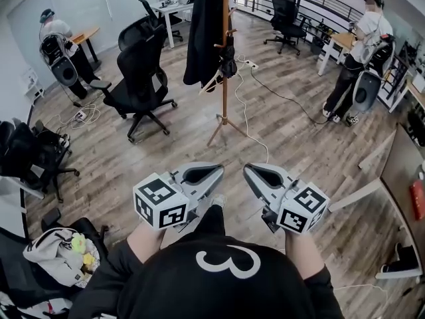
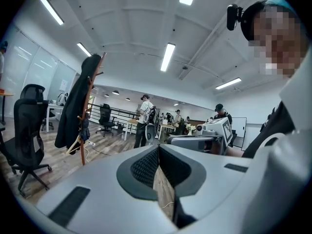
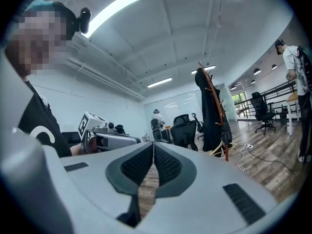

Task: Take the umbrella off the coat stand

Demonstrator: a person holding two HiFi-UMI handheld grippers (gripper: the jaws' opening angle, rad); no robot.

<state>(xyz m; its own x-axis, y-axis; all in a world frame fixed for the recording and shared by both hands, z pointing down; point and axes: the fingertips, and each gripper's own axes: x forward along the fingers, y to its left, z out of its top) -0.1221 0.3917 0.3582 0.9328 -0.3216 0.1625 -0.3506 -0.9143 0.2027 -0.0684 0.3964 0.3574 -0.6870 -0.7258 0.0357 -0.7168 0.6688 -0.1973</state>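
Observation:
The wooden coat stand [image 1: 224,78] rises from the floor some way ahead of me. A long black coat [image 1: 201,32] hangs on its left side. A small dark folded umbrella [image 1: 229,60] hangs from a peg on its right, above a pale hanger [image 1: 211,82]. My left gripper [image 1: 220,168] and right gripper [image 1: 246,168] are held side by side near my chest, far short of the stand. Both are shut with nothing between the pads. The left gripper view shows the umbrella [image 2: 84,127] to the left, past the left gripper [image 2: 158,150]. The right gripper view shows the umbrella [image 3: 225,128] to the right, past the right gripper [image 3: 153,146].
A black office chair [image 1: 141,78] stands left of the stand. A white cable [image 1: 247,111] and a power strip [image 1: 250,63] lie on the wood floor by its base. A person [image 1: 358,52] stands at a desk at the far right, another [image 1: 56,42] at the far left.

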